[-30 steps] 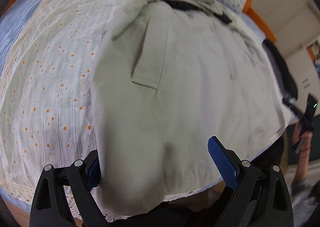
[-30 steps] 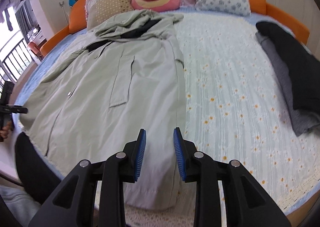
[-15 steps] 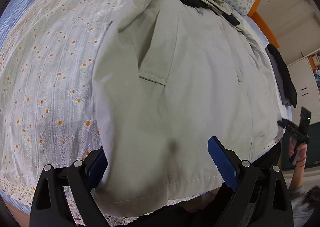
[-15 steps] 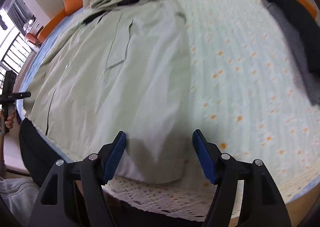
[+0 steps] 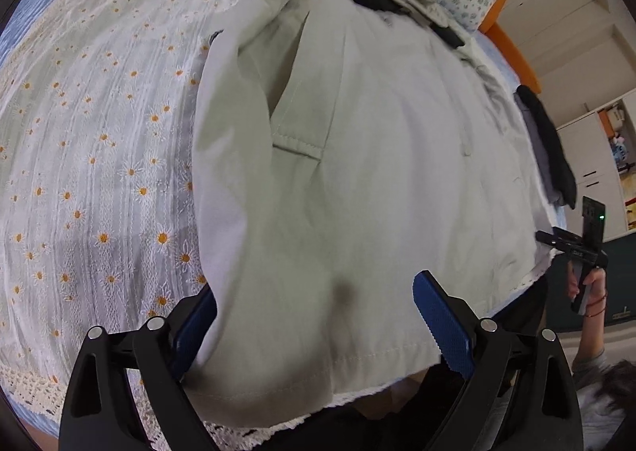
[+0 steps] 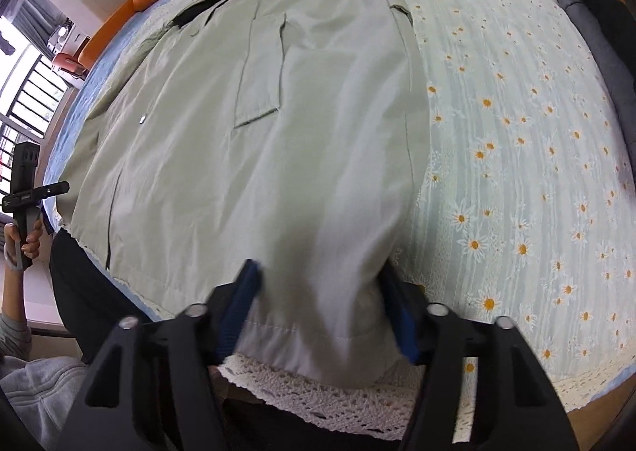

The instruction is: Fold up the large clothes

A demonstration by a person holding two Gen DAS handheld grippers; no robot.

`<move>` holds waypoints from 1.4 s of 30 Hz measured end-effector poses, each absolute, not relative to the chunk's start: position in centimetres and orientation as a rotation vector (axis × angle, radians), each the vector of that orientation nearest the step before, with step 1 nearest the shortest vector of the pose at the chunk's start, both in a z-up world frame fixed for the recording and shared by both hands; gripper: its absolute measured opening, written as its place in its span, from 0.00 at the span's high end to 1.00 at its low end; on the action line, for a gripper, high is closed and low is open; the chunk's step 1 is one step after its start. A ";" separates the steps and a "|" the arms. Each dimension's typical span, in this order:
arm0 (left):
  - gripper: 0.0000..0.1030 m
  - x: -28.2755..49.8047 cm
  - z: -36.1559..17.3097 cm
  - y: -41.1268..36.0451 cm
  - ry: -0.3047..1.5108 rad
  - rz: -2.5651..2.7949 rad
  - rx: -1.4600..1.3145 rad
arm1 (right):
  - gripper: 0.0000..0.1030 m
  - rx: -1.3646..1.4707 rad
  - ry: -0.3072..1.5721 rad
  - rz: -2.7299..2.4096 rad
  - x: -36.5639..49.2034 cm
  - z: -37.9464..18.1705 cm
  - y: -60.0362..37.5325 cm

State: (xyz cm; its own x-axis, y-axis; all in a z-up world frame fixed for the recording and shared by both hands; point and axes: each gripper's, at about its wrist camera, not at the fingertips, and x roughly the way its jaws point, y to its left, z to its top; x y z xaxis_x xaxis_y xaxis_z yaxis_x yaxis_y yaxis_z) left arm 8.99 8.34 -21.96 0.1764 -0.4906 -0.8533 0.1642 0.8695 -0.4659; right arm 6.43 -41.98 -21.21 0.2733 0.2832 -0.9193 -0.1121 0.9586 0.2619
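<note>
Coat [image 5: 357,156] hem sat btwn both wide-open tongs, left [image 5: 314,321] & right [image 6: 318,304], nothing gripped; should've pinched corners evenly.

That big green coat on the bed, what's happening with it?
A person is folding it using two handheld grippers. The pale green coat lies spread flat on the daisy-print bedspread. The left gripper and the right gripper are each open at the coat's bottom hem, one at either corner, with the fabric between their blue fingers. Neither has closed on the hem yet, so no fold has begun.
</note>
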 end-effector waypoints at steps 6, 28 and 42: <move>0.24 8.7 -21.6 8.1 1.345 -0.454 -0.250 | 0.82 0.178 1.276 0.284 6.3 -21.0 -42.3; 0.33 7.3 -22.0 11.6 1.533 -0.361 -0.177 | 0.82 0.214 1.340 0.306 7.4 -21.0 -43.3; 0.33 7.7 -21.8 12.8 1.504 -0.361 -0.239 | 0.78 0.244 1.351 0.304 7.2 -21.3 -43.6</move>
State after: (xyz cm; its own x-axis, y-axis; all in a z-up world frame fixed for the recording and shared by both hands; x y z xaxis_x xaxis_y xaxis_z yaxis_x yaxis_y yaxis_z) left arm 7.66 12.77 -21.81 0.0291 -0.3766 -0.9259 0.0852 0.9239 -0.3731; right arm 7.22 -43.61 -21.26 0.1889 0.3532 -0.9163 -0.0740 0.9355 0.3454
